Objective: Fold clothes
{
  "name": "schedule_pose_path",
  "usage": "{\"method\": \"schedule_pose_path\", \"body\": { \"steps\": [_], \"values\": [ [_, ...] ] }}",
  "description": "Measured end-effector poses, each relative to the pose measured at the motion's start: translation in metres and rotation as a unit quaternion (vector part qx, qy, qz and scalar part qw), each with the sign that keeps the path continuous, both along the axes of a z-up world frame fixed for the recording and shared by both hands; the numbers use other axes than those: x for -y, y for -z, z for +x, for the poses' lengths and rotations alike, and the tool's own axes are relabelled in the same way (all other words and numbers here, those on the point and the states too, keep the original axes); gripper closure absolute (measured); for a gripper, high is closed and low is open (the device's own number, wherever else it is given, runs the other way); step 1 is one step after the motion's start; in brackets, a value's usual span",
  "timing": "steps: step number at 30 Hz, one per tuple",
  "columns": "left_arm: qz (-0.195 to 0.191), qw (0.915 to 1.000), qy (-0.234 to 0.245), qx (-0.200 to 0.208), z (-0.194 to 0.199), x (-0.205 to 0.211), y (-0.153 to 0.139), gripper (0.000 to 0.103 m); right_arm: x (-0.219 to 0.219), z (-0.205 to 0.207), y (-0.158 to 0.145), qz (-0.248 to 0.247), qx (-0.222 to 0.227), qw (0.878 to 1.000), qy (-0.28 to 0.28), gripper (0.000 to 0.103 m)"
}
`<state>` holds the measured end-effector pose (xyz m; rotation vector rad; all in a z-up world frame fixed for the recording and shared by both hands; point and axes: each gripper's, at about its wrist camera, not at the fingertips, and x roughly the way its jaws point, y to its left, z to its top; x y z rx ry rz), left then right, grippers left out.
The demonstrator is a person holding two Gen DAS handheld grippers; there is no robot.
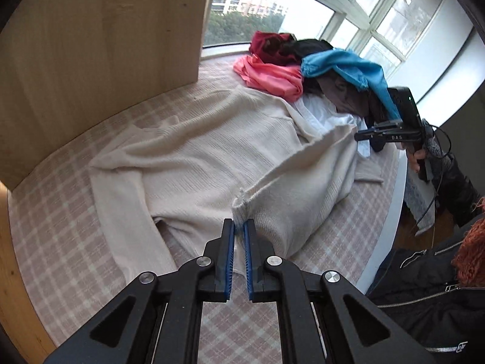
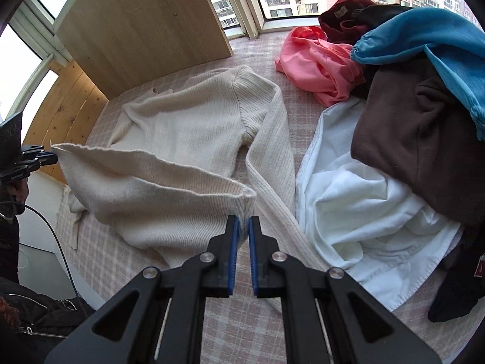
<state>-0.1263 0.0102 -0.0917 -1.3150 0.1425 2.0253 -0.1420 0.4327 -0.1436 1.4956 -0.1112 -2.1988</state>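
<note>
Cream sweater (image 1: 212,157) is lying spread out on a pink checked bed cover (image 1: 60,227), with its top end pointing toward the window (image 1: 272,3) and a big wooden board (image 1: 100,39) standing just beside it. Its bottom edge is being lifted off the cover and is hanging stretched between the two tools.

The left hand-held gripper (image 1: 239,227) is pinching one corner of that bottom edge between its blue pads (image 1: 232,257). A small bit of the knit is sticking up past the tips. The right hand-held gripper (image 2: 243,224) is squeezing the other corner of the edge, and its blue pads (image 2: 235,257) are pressing close together on the cloth. In the right wrist view, the left tool is showing at the far left, gripping the pointed corner. In the left wrist view, the right tool (image 1: 363,136) is showing at the far right, held by a hand (image 1: 416,157).

One long sleeve (image 2: 269,157) is running down the right side of the sweater. Just beside it, a white cloth (image 2: 357,212) is lying crumpled. A heap of other clothes is sitting on and behind it: a brown top (image 2: 409,139), a blue garment (image 2: 439,48), a pink one (image 2: 321,69), and a dark red one (image 2: 342,15).
</note>
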Motion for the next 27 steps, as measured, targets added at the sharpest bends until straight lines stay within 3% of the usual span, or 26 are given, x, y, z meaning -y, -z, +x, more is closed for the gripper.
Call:
{"method": "schedule_pose_path", "body": {
  "steps": [4, 6, 8, 11, 15, 17, 22, 24, 27],
  "values": [
    [0.034, 0.9987, -0.018, -0.034, 0.003, 0.026, -0.037, 0.103, 0.026, -0.001, -0.053, 0.001, -0.041, 0.999, -0.029, 0.096],
    [0.023, 0.9981, -0.017, -0.055, 0.004, 0.033, -0.051, 0.103, 0.040, -0.006, -0.068, 0.035, -0.054, 0.997, -0.044, 0.096],
    [0.008, 0.9991, -0.007, -0.042, 0.002, 0.027, -0.039, 0.103, 0.052, -0.010, -0.058, 0.071, -0.045, 0.995, -0.057, 0.096],
    [-0.023, 0.9993, 0.027, -0.007, 0.001, 0.003, -0.002, 0.103, 0.053, -0.013, -0.014, 0.101, 0.000, 0.993, -0.053, 0.096],
    [-0.043, 0.9958, 0.070, 0.039, -0.007, -0.040, 0.048, 0.101, 0.039, -0.005, 0.039, 0.122, 0.057, 0.990, -0.042, 0.096],
    [-0.063, 0.9939, 0.080, 0.043, -0.018, -0.061, 0.063, 0.097, 0.031, -0.002, 0.056, 0.131, 0.073, 0.988, -0.037, 0.096],
    [-0.121, 0.9834, 0.133, 0.023, -0.043, -0.114, 0.088, 0.090, 0.012, -0.003, 0.074, 0.117, 0.094, 0.989, -0.021, 0.096],
    [-0.147, 0.9770, 0.153, 0.017, -0.052, -0.132, 0.102, 0.092, 0.008, -0.005, 0.078, 0.112, 0.098, 0.989, -0.019, 0.096],
    [-0.160, 0.9706, 0.177, 0.030, -0.060, -0.150, 0.119, 0.092, 0.006, -0.007, 0.083, 0.109, 0.103, 0.988, -0.021, 0.096]
  ]
}}
